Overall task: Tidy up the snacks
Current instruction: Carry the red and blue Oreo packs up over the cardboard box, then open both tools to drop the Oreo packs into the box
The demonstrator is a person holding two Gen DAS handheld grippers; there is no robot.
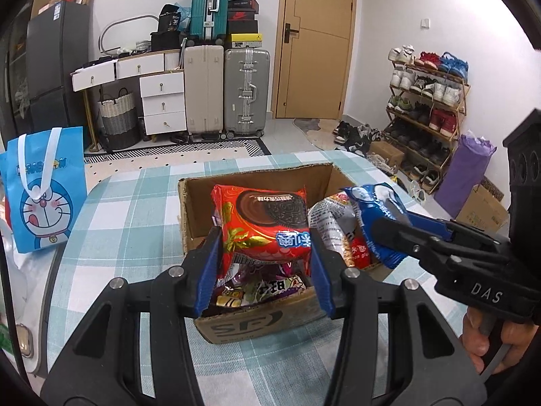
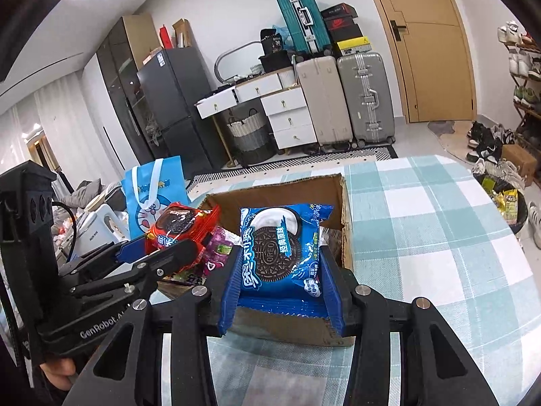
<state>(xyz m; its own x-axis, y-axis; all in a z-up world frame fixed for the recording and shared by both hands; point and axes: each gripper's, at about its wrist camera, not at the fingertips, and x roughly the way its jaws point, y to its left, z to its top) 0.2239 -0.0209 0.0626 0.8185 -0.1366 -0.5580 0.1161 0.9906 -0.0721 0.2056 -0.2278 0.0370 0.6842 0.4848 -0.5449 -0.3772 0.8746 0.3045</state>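
Holding a snack apiece, both grippers hang over the cardboard box point(image 1: 216, 324) that stands on the bench point(image 1: 128, 203) with its checked teal-and-white cloth. The left gripper point(image 1: 265, 237) has its blue pads pinching the sides of a red cookie packet point(image 1: 262, 223), which sits above the box's open top, over the near half of the box. Under that packet, inside the box, lie more wrapped snacks, among them a purple-and-yellow wrapper point(image 1: 260, 284) against the near wall.

The right gripper point(image 2: 282, 253) is pinching a blue Oreo packet point(image 2: 282, 247) the same way, one pad on each side edge, with the packet upright and its printed face toward the camera. This packet hangs over the box's near wall, on the box's right side as the left wrist view shows it, where it appears just beside a silver-backed packet point(image 1: 326, 220) standing in the box. The two held packets are near each other but apart.

A blue cartoon gift bag point(image 1: 42, 189) stands on the bench well to the left of the box. Beyond the box's far wall the bench ends and the floor begins. A hand point(image 1: 487, 345) grips the right gripper's handle, to the right of the box.
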